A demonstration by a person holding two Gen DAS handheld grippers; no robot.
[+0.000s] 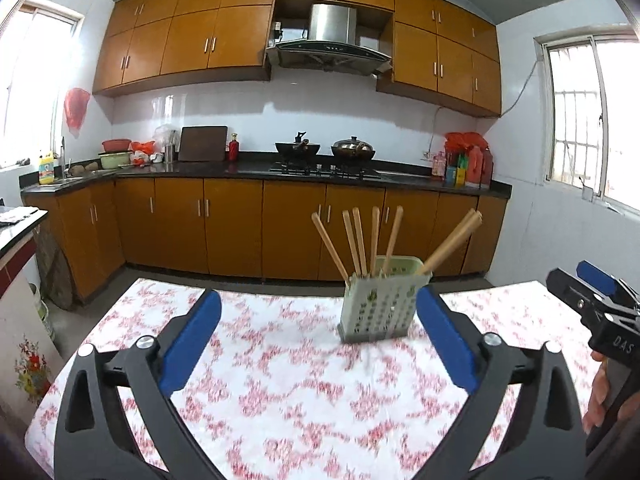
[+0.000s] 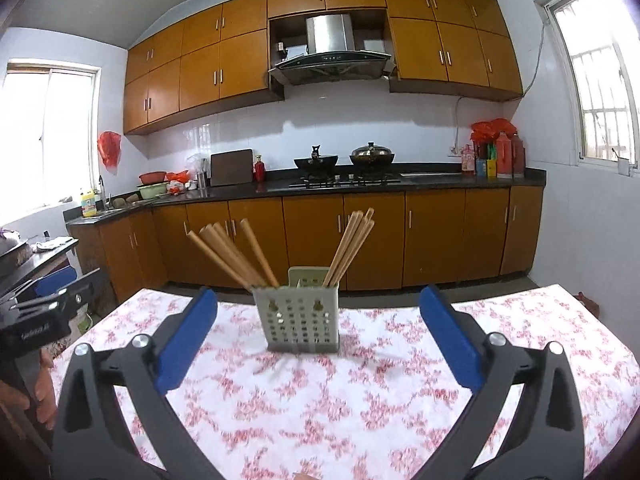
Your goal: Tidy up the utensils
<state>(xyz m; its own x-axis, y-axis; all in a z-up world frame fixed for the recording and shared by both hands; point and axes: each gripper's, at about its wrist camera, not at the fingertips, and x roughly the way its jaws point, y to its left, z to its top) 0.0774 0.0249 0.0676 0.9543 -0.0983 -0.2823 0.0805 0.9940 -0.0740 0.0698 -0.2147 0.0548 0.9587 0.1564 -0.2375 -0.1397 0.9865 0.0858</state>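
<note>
Standing behind the operator: both handheld tools are raised over the near half of a table (image 2: 400, 400) spread with a red-flowered cloth. The left gripper (image 1: 318, 340) has its blue pads spread wide with nothing between them; the right gripper (image 2: 318, 340) matches it, fully parted and empty-handed. From the left camera the right tool shows at the far right edge, level with the left. Farther out, near the table's far edge, a pale perforated utensil holder (image 2: 302, 320) stands upright on the cloth, apart from both tools. Wooden chopsticks (image 2: 236, 254) stand in it, split into two fans: one bundle leaning left, another leaning right out of what looks like a rear compartment. No loose utensil shows on the visible cloth, so my reading is that sorting is done or nearly so; cannot confirm what lies out of view. Risks from here, as judgement: the holder looks light and top-heavy with long sticks leaning outward, so a pad brushing a stick top could tip it or flick sticks off the far edge; the cloth could slide under a nudge. Beyond the table: orange base cabinets (image 1: 232, 224), a dark counter with two pans on the hob (image 1: 324, 168), range hood overhead.
</note>
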